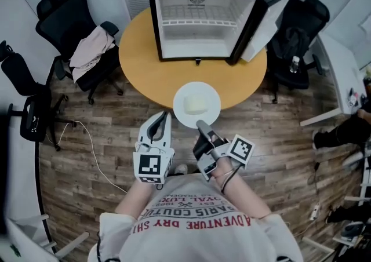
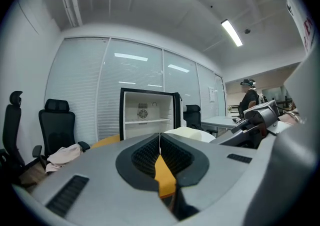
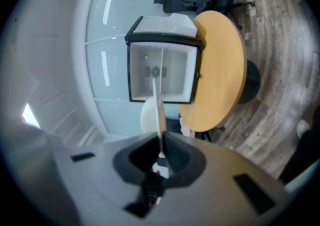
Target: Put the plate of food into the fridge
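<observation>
- Wood floor (image 1: 116, 139) runs under the person and round a round table (image 1: 145, 75), with chairs (image 1: 69, 17) to either side behind it.
- Nearest in, the left gripper (image 1: 164, 117) has its jaws pressed together on nothing. It sits just left of the plate (image 1: 210, 94), seemingly not touching it.
- Beside it, the right gripper (image 1: 203, 126) pinches the plate's near rim. In the right gripper view the plate shows edge-on as a thin line between the pads.
- Pale food (image 1: 196, 104) sits on the plate, which overlaps the table's near edge in the head view. Whether it rests there or is lifted, I cannot tell.
- Beyond bare tabletop stands the fridge (image 1: 200, 20), straight ahead of the plate, its mouth facing the person. Its door (image 1: 264, 23) is swung out to the right, and the shelf and the space below it look empty.
- As I judge it, the move is a level push straight forward with the right gripper. The mouth looks wider than the plate, and the door on the right seems the likeliest thing to clip.
</observation>
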`<state>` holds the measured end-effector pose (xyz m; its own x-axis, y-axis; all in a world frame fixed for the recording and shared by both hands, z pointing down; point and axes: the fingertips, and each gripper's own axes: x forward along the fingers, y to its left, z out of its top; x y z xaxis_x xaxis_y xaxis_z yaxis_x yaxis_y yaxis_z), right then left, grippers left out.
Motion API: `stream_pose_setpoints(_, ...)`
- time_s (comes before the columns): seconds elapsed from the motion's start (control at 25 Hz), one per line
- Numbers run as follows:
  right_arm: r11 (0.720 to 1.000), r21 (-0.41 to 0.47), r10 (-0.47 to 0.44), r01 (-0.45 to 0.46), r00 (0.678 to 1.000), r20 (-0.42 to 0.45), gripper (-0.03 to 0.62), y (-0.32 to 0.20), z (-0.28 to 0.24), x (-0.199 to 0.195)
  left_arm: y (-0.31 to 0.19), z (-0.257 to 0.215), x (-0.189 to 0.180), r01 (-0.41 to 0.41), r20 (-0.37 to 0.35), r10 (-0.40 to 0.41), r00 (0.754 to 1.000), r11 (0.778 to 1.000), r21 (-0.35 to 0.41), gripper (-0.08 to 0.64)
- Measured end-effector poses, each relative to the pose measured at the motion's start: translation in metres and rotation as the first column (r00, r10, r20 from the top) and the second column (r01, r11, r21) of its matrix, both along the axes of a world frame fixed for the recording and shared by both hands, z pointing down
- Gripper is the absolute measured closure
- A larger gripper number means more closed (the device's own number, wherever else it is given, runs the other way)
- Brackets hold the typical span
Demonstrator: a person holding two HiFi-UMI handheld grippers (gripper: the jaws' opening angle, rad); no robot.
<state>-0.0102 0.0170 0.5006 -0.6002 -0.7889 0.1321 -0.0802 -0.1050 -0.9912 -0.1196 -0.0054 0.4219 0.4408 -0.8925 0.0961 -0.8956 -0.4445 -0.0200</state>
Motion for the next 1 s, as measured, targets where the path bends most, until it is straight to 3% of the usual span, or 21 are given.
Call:
stream_pose_setpoints(0.44, 0.997, -0.039, -0.071, 0.070, 0.997, -0.022, 0.555, -0.089, 0.016, 0.011, -0.083, 0.016, 0.013, 0.039, 0.012, -0.039, 0.999, 0.999, -0.022, 0.531)
stream_pose_setpoints(1.0, 0.985, 0.006, -0.171, 0.171, 0.985, -0.018, 0.555, -0.221, 0.000, 0.078, -0.206, 0.009, 0.076, 0.148, 0.007, -0.148, 0.989, 0.989, 0.002, 0.531)
